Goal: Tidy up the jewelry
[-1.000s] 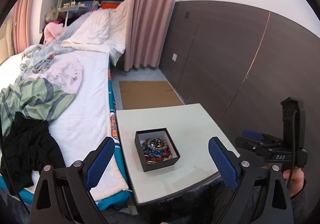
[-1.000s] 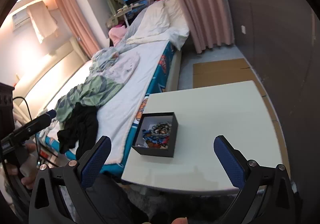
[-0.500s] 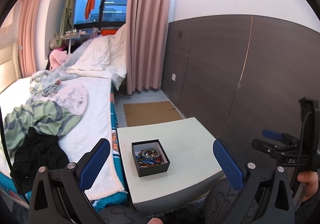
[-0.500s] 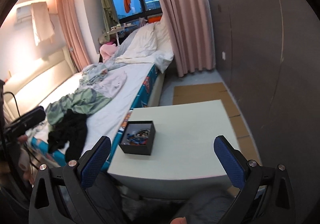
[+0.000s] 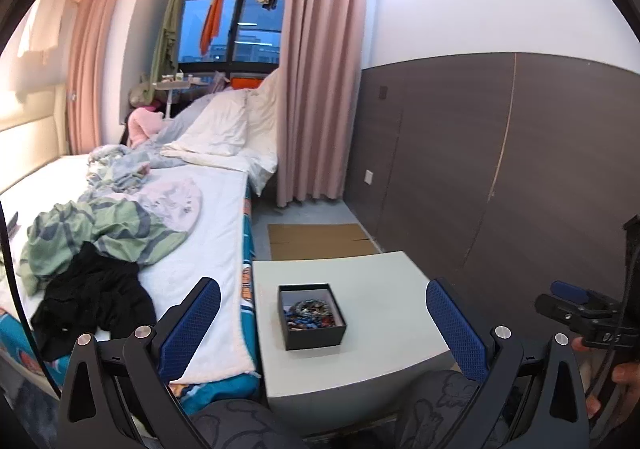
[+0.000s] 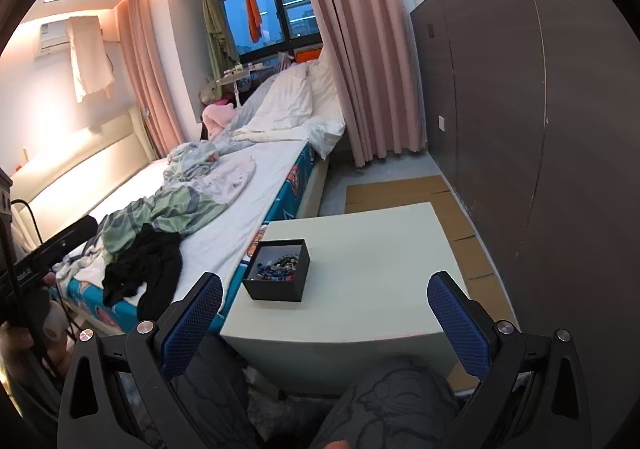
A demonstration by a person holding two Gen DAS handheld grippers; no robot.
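Black jewelry box [image 5: 312,316], open-topped and filled with mixed beaded jewelry [image 5: 309,313], sits on white tabletop [image 5: 384,289] beside bed [image 5: 216,233]. Left gripper [image 5: 323,323] and right gripper [image 6: 325,315] both spread wide, nothing between their jaws

jewelry [image 5: 309,313] in box [image 5: 313,337] – on table [image 5: 380,333] beside bed [image 5: 208,233]

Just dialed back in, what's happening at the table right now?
A seated person holds a claw in each hand in front of the small white table. The left claw and right claw are both open, holding nothing, and short of the table. The black box of mixed jewelry sits near the table's bed-side edge, untouched. Nothing has been taken out onto the tabletop, so sorting hasn't started.
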